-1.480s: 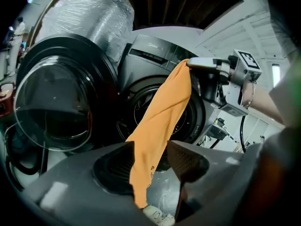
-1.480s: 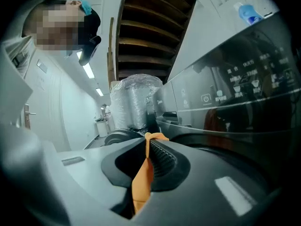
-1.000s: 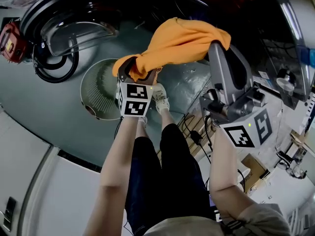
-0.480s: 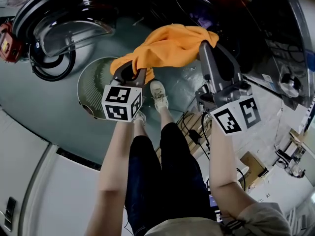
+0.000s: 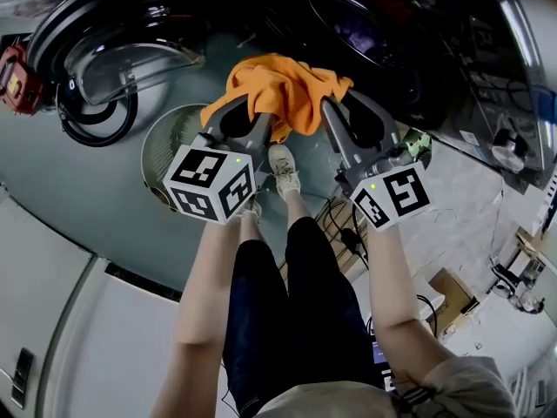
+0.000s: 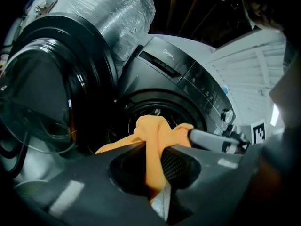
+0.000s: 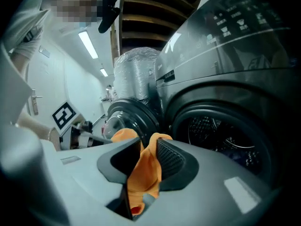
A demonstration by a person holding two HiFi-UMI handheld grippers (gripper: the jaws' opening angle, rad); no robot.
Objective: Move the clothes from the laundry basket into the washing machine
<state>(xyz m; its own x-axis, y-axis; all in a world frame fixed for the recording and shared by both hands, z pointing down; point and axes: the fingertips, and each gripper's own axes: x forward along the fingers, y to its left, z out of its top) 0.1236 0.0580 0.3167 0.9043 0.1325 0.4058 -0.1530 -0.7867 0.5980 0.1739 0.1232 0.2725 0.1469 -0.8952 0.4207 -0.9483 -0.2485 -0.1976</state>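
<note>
An orange garment [image 5: 283, 90] hangs bunched between both grippers, in front of the dark washing machine's open drum [image 5: 361, 33]. My left gripper [image 5: 244, 116] is shut on the garment's left part; in the left gripper view cloth [image 6: 155, 131] fills the gap at the left gripper [image 6: 153, 161]. My right gripper [image 5: 341, 103] holds the right part. Its jaws have just been opening, and orange cloth [image 7: 146, 166] still sits pressed between the pads. The drum [image 7: 225, 135] lies just right of the right gripper [image 7: 148, 161]. The round laundry basket [image 5: 170, 151] stands on the floor under my left gripper.
The washer's round glass door [image 5: 130, 42] stands swung open at the left. A red object [image 5: 17, 72] sits at the far left. The person's legs and shoes [image 5: 283, 168] are below the garment, with cables [image 5: 344, 233] and a cardboard box [image 5: 448, 294] on the floor to the right.
The two grippers have drawn closer together and the spread garment has bunched into a smaller bundle. The left gripper rose and rolled; the right gripper came down.
</note>
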